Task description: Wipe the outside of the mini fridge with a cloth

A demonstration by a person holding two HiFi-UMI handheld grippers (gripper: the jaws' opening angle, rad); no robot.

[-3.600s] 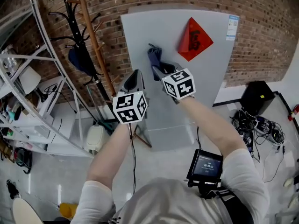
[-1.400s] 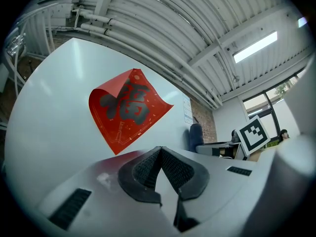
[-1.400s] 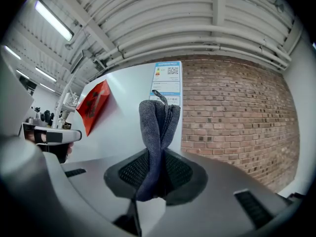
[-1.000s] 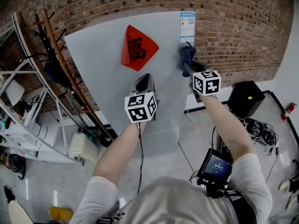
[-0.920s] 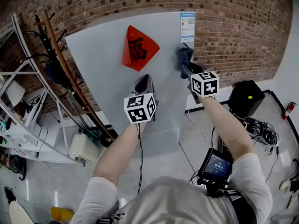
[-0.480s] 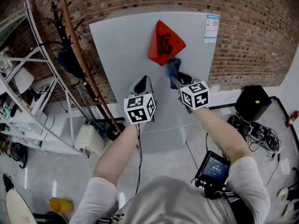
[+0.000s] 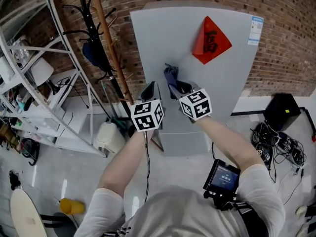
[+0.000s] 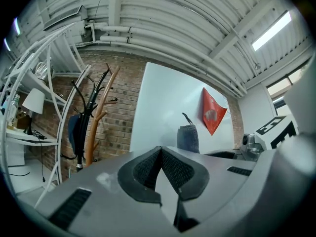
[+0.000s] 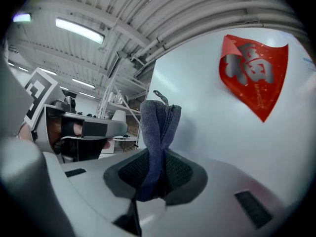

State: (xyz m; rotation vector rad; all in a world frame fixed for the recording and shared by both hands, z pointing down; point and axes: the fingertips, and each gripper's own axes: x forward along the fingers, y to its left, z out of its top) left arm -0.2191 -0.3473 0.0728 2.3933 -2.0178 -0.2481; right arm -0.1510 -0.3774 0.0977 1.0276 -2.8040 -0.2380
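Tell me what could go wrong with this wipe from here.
1. The right gripper pinches the blue cloth by a narrow bunch; dragging it hard over the mini fridge may pull it free.
2. The red paper decoration hangs up and to the right of the cloth; a stroke that way could snag or peel it.
3. The left gripper, shut and empty, sits near the fridge's left edge and may bump it.

The pale, glossy floor (image 7: 74, 177) carries the grey mini fridge (image 7: 197, 83), upright just ahead of the jaws of the left gripper (image 7: 150, 88) and right gripper (image 7: 177, 88). Left of the left jaws stands a wooden coat stand (image 7: 112, 53), with what may be a white canister (image 7: 109, 137) beside its foot. Right of the right jaws sit a black box (image 7: 282, 111) and tangled cables (image 7: 276, 147).
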